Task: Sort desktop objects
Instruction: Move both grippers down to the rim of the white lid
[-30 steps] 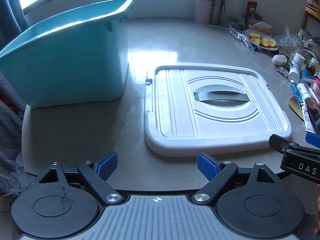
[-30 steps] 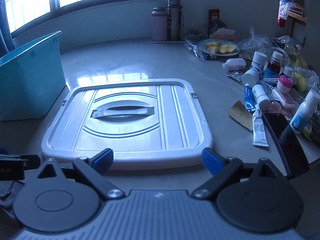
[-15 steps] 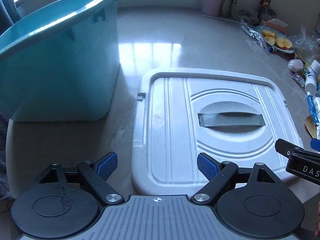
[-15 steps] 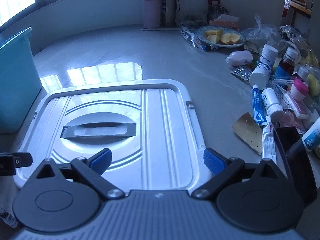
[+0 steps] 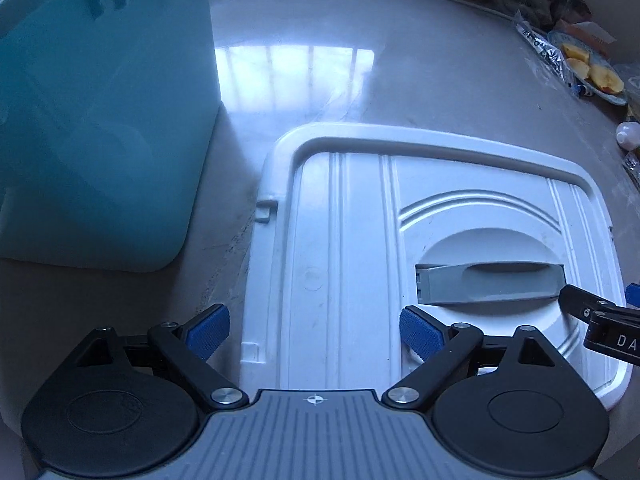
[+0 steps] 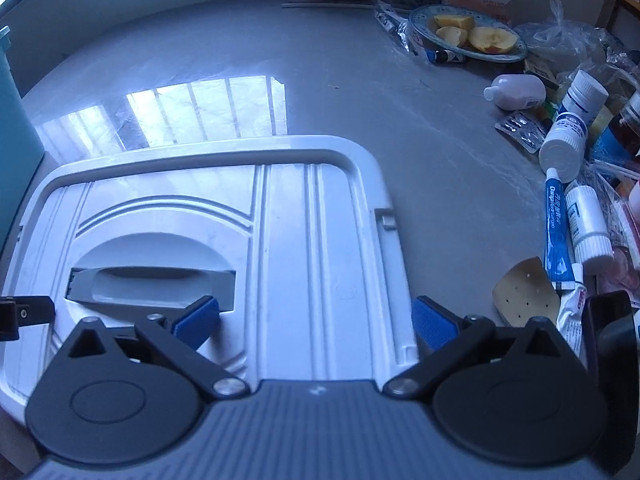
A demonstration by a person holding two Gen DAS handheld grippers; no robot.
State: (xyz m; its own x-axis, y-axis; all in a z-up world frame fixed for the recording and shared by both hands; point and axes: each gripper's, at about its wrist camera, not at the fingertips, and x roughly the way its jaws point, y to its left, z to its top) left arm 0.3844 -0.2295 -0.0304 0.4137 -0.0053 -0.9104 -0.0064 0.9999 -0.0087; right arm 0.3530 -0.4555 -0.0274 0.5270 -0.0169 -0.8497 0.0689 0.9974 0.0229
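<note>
My left gripper [image 5: 314, 330] hangs over the left end of the white lid [image 5: 352, 248], which lies flat on the grey table [image 5: 304, 80]; its jaws have just been widening and stand wide, 1 blue pad [image 5: 210, 330] past the lid's left edge, the other over the lid, nothing gripped. My right gripper [image 6: 316, 324] is also spread wide after opening further, straddling the lid's [image 6: 288, 248] right edge without pressing it. Only the left view shows the teal bin [image 5: 100, 120] standing just left of the lid. Only the right view shows the clutter to my right: white bottles [image 6: 564, 140], a blue tube [image 6: 556, 224] and a plate of cut fruit [image 6: 468, 32]. The grey handle [image 5: 488, 284] lies between my 2 grippers.
</note>
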